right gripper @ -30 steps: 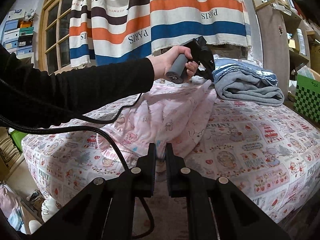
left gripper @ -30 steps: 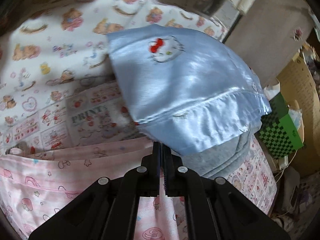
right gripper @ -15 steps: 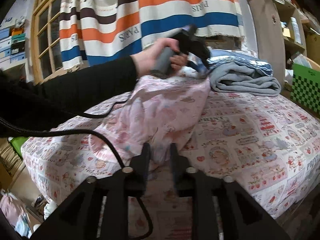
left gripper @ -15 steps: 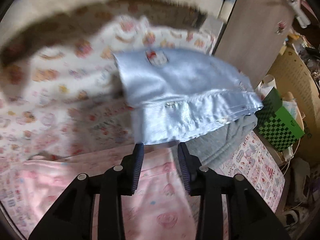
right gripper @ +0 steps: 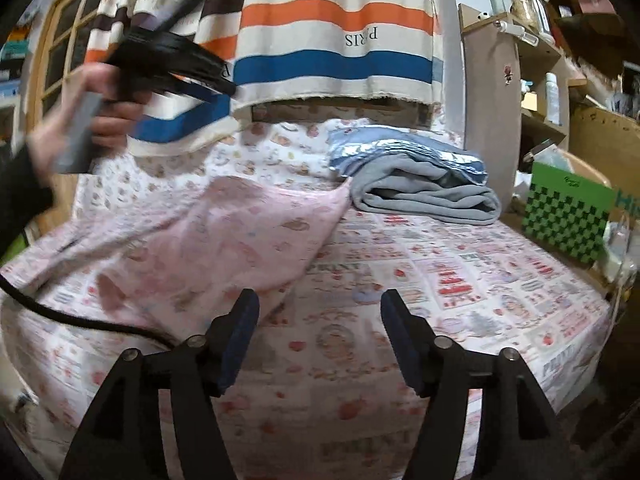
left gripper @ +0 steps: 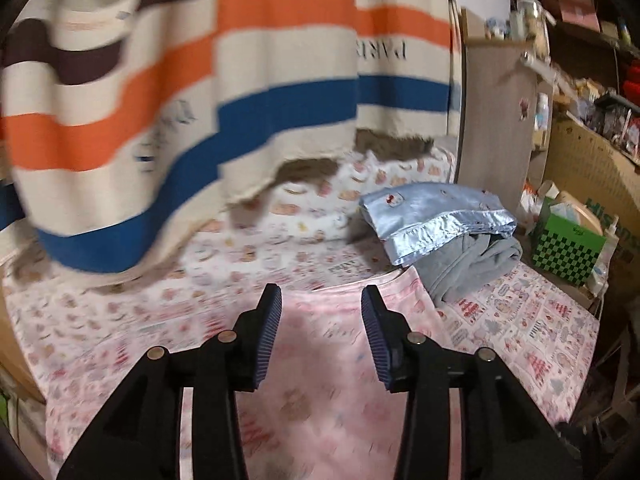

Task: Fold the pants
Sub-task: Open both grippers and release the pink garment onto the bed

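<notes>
The pink pants lie folded at left of centre on the bed. Both our grippers, left and right, are opening, empty. We regrip the nearest hem squarely.

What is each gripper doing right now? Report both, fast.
Left gripper: fingers opening, empty, above the pink printed pants.
Right gripper: fingers opening, empty.

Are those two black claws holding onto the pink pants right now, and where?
No, nothing is held. Both the left gripper and right gripper are opening with nothing between the fingers; the pink pants lie loose on the bed.
</notes>
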`<action>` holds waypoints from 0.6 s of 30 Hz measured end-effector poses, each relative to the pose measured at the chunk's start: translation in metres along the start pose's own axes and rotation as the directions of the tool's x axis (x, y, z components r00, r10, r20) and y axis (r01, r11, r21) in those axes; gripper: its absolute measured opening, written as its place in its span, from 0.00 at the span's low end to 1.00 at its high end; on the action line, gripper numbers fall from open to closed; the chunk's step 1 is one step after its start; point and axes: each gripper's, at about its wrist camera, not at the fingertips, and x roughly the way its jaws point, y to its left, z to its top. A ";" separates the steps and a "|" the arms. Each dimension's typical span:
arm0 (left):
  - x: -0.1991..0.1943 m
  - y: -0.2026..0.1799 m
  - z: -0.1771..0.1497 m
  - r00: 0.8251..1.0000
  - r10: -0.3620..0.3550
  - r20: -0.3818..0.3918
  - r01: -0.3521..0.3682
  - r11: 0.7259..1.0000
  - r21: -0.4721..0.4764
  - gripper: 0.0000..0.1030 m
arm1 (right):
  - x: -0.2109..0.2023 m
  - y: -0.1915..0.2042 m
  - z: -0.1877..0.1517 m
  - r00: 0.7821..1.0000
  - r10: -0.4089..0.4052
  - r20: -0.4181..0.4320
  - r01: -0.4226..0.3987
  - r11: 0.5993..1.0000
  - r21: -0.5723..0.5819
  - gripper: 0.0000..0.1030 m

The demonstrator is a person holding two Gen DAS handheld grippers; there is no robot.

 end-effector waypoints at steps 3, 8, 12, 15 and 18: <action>-0.038 0.010 -0.017 0.998 0.052 0.048 -0.051 0.999 -0.005 0.40 | 0.003 -0.008 0.000 1.000 0.009 0.002 -0.009 1.000 0.016 0.64; -0.076 0.008 -0.066 0.993 0.095 0.067 -0.093 0.995 -0.027 0.46 | 0.002 -0.021 0.009 0.994 0.107 0.017 -0.108 0.987 0.115 0.64; -0.074 -0.001 -0.115 0.996 0.088 -0.013 -0.089 0.994 -0.070 0.46 | 0.002 -0.022 0.013 0.980 0.196 0.030 -0.198 0.963 0.183 0.64; -0.060 -0.010 -0.146 0.994 0.055 -0.093 -0.063 0.994 -0.094 0.46 | 0.003 -0.013 0.015 0.972 0.234 0.033 -0.236 0.954 0.185 0.64; -0.047 -0.016 -0.170 0.986 -0.006 -0.164 -0.019 0.988 -0.152 0.46 | 0.011 0.000 0.015 0.968 0.250 -0.006 -0.244 0.952 0.184 0.63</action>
